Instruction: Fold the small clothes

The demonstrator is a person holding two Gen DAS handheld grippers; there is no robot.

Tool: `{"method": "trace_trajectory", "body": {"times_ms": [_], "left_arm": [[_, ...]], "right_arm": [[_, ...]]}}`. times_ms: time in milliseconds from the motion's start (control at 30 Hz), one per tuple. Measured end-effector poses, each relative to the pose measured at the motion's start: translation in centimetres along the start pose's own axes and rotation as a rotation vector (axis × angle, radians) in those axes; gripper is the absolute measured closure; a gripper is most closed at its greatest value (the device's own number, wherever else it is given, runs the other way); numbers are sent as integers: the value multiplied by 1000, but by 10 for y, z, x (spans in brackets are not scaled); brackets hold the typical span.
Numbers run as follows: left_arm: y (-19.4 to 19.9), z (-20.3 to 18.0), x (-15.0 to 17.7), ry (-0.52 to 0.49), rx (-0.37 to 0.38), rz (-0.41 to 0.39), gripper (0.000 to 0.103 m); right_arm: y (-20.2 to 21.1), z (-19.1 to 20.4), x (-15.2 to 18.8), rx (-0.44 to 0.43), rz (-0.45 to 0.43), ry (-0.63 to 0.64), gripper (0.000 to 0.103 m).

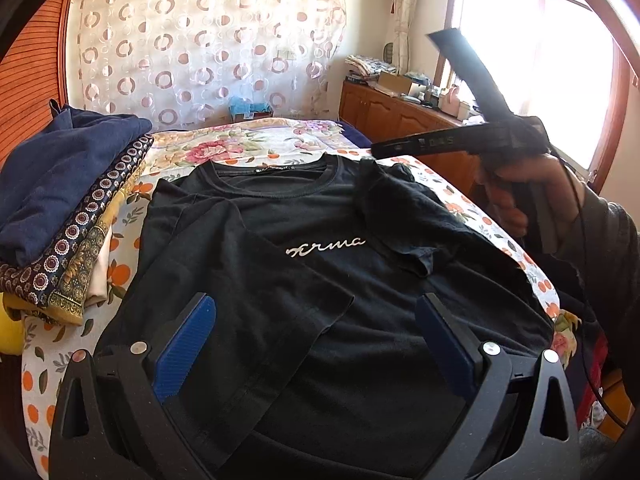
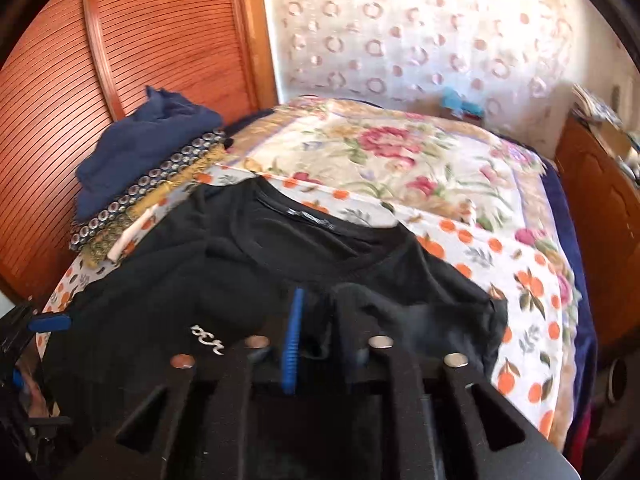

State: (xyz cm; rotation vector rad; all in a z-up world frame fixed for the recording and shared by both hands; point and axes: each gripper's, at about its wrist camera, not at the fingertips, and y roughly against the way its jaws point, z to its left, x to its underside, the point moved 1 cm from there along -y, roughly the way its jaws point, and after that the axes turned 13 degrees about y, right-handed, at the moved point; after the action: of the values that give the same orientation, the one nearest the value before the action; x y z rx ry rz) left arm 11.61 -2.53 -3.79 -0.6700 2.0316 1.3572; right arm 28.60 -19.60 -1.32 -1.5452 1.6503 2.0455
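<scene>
Nearest us, our left gripper [image 1: 316, 344] hovers over a black T-shirt [image 1: 320, 280], its blue-padded jaws spread wide with nothing between them; the shirt lies face up on an orange-print sheet [image 1: 120, 272] over the bed, one side folded inward across its white lettering; our right gripper [image 2: 316, 336] shows its jaws slightly parted above the shirt's rumpled sleeve [image 2: 400, 304], gripping nothing; beyond, at the left, sits a pile of folded clothes [image 1: 72, 200]; farther back hangs a circle-patterned curtain [image 1: 208, 48].
</scene>
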Motion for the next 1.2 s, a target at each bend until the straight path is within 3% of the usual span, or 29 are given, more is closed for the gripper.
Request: {"method": "trace_trajectory", "body": {"times_ms": [133, 433, 633, 833, 967, 1100, 1200], "left_arm": [[-1, 5, 0, 10, -5, 3, 2], [2, 17, -2, 29, -25, 1, 2], [2, 21, -1, 32, -36, 6, 2], [1, 27, 1, 42, -40, 10, 2], [1, 27, 2, 44, -42, 14, 2], [0, 27, 2, 46, -44, 16, 2], [1, 30, 2, 50, -49, 14, 2]], "right_arm": [[15, 9, 10, 29, -12, 19, 79], [42, 47, 54, -50, 10, 47, 79], [30, 62, 75, -71, 52, 54, 79], [14, 76, 77, -3, 111, 105, 79], [11, 83, 77, -3, 116, 123, 79], [10, 86, 80, -26, 109, 146, 101], [19, 85, 79, -90, 74, 137, 103]]}}
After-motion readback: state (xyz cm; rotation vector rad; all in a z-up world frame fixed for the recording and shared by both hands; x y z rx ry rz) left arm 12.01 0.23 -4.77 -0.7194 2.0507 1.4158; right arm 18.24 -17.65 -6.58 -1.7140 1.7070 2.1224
